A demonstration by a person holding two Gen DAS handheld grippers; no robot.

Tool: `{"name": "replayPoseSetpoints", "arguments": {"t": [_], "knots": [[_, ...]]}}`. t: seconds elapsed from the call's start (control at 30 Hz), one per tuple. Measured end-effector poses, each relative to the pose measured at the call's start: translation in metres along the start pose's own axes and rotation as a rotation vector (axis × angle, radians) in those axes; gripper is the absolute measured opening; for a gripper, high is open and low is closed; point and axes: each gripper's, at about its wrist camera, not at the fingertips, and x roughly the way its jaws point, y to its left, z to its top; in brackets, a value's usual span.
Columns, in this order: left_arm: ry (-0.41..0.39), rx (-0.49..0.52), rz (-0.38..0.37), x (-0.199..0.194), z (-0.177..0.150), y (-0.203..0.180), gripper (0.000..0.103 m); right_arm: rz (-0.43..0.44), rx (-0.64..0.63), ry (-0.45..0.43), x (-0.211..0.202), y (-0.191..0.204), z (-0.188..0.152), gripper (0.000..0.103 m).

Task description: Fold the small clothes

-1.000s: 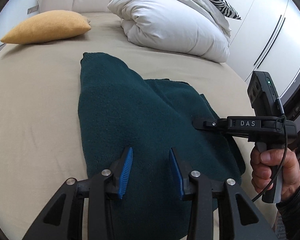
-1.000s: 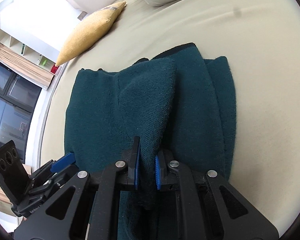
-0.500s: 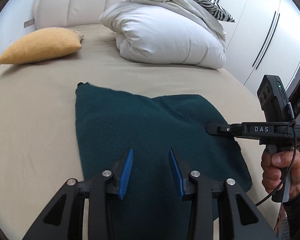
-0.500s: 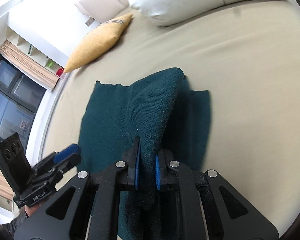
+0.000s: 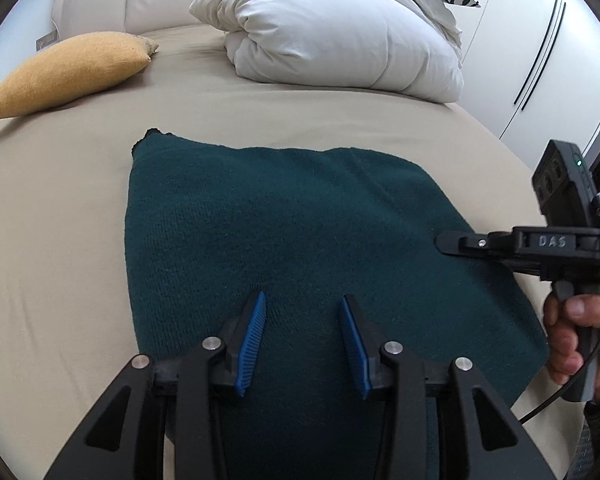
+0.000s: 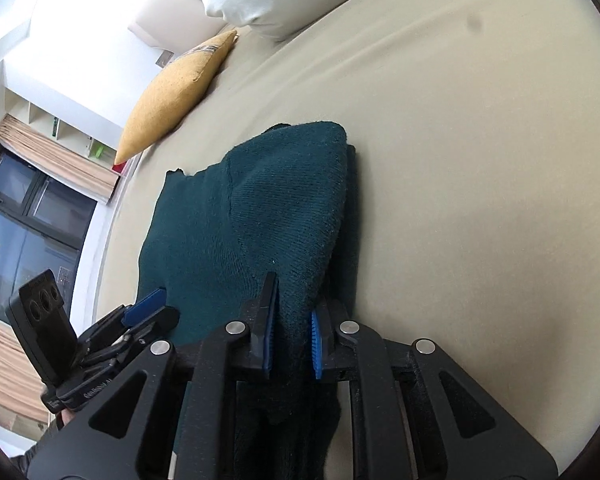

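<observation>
A dark teal knit garment point(image 5: 284, 236) lies on the beige bed point(image 5: 60, 240), folded over on itself. My left gripper point(image 5: 302, 344) is open and empty, just above the garment's near edge. My right gripper point(image 6: 292, 332) is shut on the garment's right side, with a fold of the knit point(image 6: 292, 216) running up from between its blue pads point(image 6: 315, 344). In the left wrist view the right gripper point(image 5: 452, 242) reaches in from the right onto the garment's right edge. The left gripper also shows in the right wrist view point(image 6: 148, 308), at the lower left.
A mustard cushion point(image 5: 68, 72) lies at the far left of the bed and a white duvet pile point(image 5: 340, 32) at the far middle. White wardrobe doors point(image 5: 540, 60) stand to the right. A window point(image 6: 20, 232) is at the bed's left side.
The right gripper has drawn the held fold towards the garment's right side, and the raised hump has flattened. The garment now lies wider and flatter. The left gripper stayed open and has pulled back slightly.
</observation>
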Motion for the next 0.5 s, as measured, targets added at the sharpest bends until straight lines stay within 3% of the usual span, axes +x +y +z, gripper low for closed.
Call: {"name": "replayPoseSetpoints", "arguments": {"t": [0.07, 0.13, 0.23, 0.3, 0.4, 0.43, 0.5], "knots": [[0.001, 0.007, 0.007, 0.002, 0.0, -0.001, 0.042, -0.071, 0.006, -0.025, -0.015, 0.01, -0.003, 0.019], [0.0, 0.011, 0.012, 0.004, -0.001, -0.001, 0.042, -0.18, -0.065, -0.137, -0.049, 0.035, -0.014, 0.019], [0.002, 0.019, 0.027, 0.006, 0.0, -0.004, 0.042, 0.02, -0.101, -0.163, -0.079, 0.064, -0.033, 0.019], [0.004, 0.024, 0.032, 0.007, 0.0, -0.006, 0.042, 0.043, -0.14, -0.109, -0.074, 0.075, -0.047, 0.019], [0.017, 0.028, 0.026, 0.009, 0.0, -0.005, 0.042, 0.004, -0.055, 0.044, -0.037, 0.04, -0.073, 0.013], [0.02, 0.035, 0.027, 0.009, 0.0, -0.006, 0.042, 0.035, -0.012, 0.055, -0.031, 0.021, -0.083, 0.011], [0.025, 0.038, 0.023, 0.008, 0.0, -0.005, 0.042, 0.108, 0.005, -0.018, -0.045, -0.001, -0.098, 0.001]]}}
